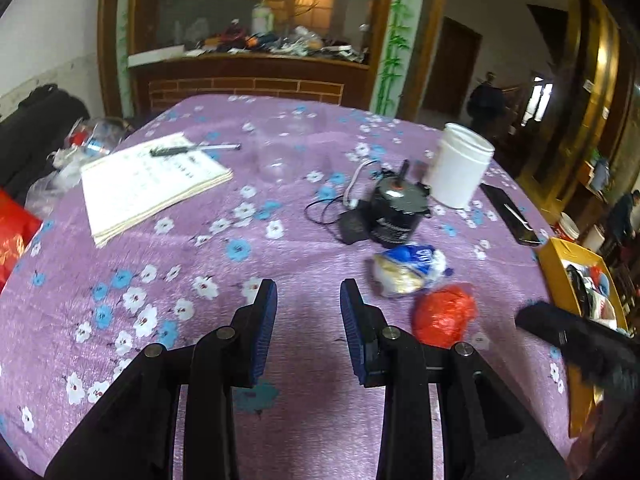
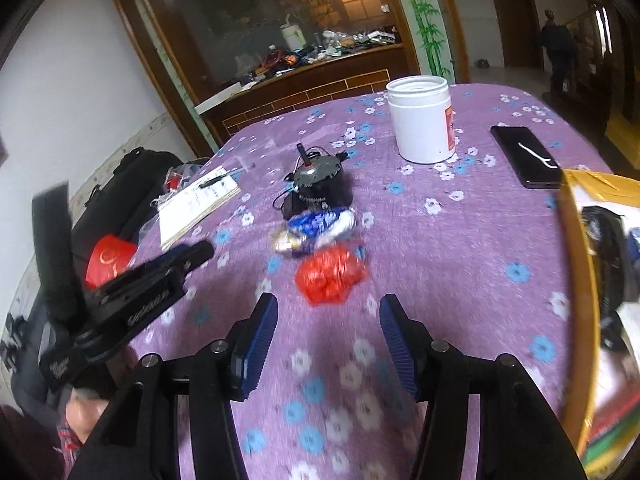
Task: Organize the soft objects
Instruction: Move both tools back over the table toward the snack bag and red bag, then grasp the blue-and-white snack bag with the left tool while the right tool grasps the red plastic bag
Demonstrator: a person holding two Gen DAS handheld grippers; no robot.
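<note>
A crumpled red plastic bag (image 1: pixel 444 314) (image 2: pixel 331 276) lies on the purple flowered tablecloth (image 1: pixel 280 248) (image 2: pixel 460 240). A blue and white bag of soft stuff (image 1: pixel 410 269) (image 2: pixel 316 228) lies just behind it. My left gripper (image 1: pixel 308 292) is open and empty, left of both bags. My right gripper (image 2: pixel 329 308) is open and empty, just short of the red bag. Each gripper shows in the other's view, the right one in the left wrist view (image 1: pixel 580 340) and the left one in the right wrist view (image 2: pixel 160 272). A yellow box (image 1: pixel 560 276) (image 2: pixel 576 280) holding several items stands at the right edge.
A black motor with cables (image 1: pixel 396 208) (image 2: pixel 318 184), a white jar (image 1: pixel 460 166) (image 2: pixel 422 120), a black phone (image 1: pixel 510 214) (image 2: pixel 526 156) and a notebook with a pen (image 1: pixel 152 180) (image 2: pixel 196 204) lie on the table. Bags (image 1: pixel 36 132) sit beyond the left edge.
</note>
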